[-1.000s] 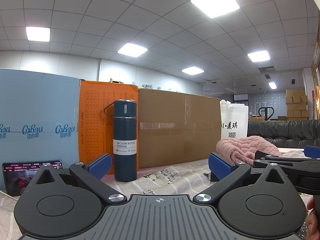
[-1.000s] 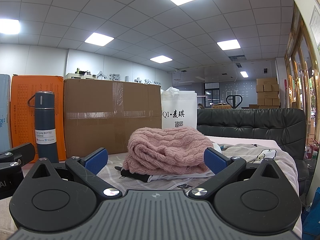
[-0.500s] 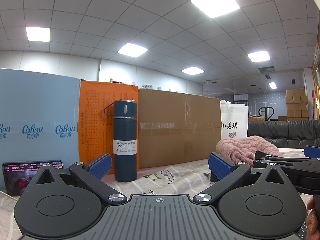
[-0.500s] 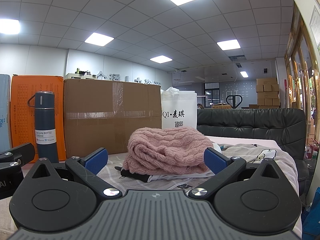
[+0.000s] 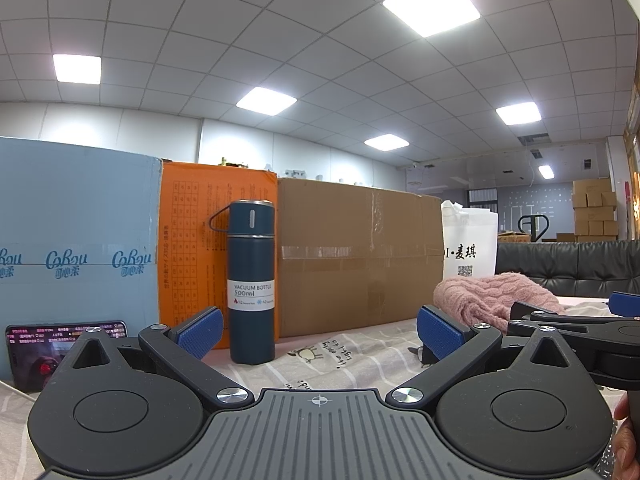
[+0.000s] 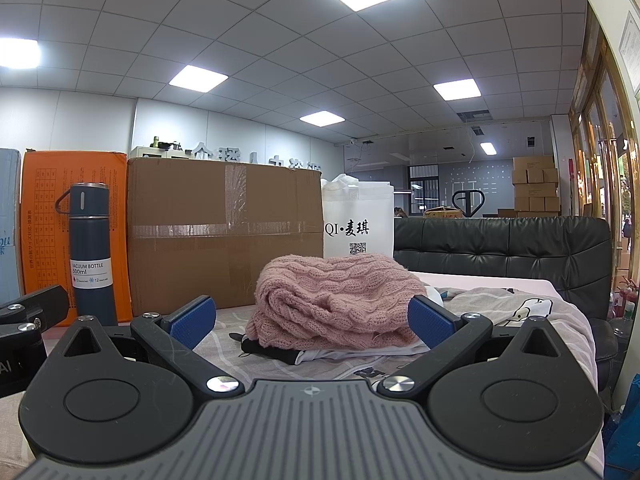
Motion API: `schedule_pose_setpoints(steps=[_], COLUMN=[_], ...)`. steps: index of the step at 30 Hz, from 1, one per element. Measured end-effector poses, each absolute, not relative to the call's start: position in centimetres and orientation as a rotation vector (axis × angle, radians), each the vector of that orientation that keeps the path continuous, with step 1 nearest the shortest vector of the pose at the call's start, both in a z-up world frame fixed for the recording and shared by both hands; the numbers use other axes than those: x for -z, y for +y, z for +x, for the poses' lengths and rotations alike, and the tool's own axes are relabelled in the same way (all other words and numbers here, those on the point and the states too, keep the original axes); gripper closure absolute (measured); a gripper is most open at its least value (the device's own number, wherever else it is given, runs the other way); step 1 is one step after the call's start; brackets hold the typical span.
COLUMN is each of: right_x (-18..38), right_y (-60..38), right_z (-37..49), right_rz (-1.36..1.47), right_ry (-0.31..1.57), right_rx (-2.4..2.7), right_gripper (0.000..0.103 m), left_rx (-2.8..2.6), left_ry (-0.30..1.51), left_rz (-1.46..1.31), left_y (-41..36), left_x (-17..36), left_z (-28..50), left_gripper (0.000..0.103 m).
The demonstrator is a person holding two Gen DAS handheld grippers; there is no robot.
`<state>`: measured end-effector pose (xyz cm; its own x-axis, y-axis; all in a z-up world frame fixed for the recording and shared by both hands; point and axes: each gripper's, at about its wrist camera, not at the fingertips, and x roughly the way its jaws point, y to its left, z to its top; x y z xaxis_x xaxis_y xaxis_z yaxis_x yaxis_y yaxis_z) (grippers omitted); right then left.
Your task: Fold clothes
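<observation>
You are holding both the left gripper (image 5: 318,330) and right gripper (image 6: 312,318) wide and empty, the pink sweater (image 6: 334,300) sitting just ahead of the right one, risking snagging the clothes beneath.

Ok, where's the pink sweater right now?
In the right wrist view the pink sweater lies dead ahead on other clothes, in front of the white bag and right of the cardboard box. The left view shows it far right.
</observation>
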<state>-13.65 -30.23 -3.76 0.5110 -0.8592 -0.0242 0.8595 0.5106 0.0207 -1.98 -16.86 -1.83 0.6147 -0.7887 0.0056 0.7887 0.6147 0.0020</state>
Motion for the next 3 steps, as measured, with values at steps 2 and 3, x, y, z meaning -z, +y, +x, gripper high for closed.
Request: schedule_pose_setpoints(steps=[2, 3], right_x=[3.76, 3.76], right_y=[-30.22, -30.22], right_z=[-13.66, -13.66], right_rz=[0.031, 0.031], right_ry=[0.011, 0.011], right_rx=[1.035, 1.035], right_gripper=[0.000, 0.000], left_rx=[0.909, 0.909], left_ry=[-0.006, -0.006], left_rz=[-0.001, -0.001], left_y=[-16.83, -16.82], left_x=[1.84, 1.84], left_z=[-1.99, -1.99], left_gripper=[0.000, 0.000])
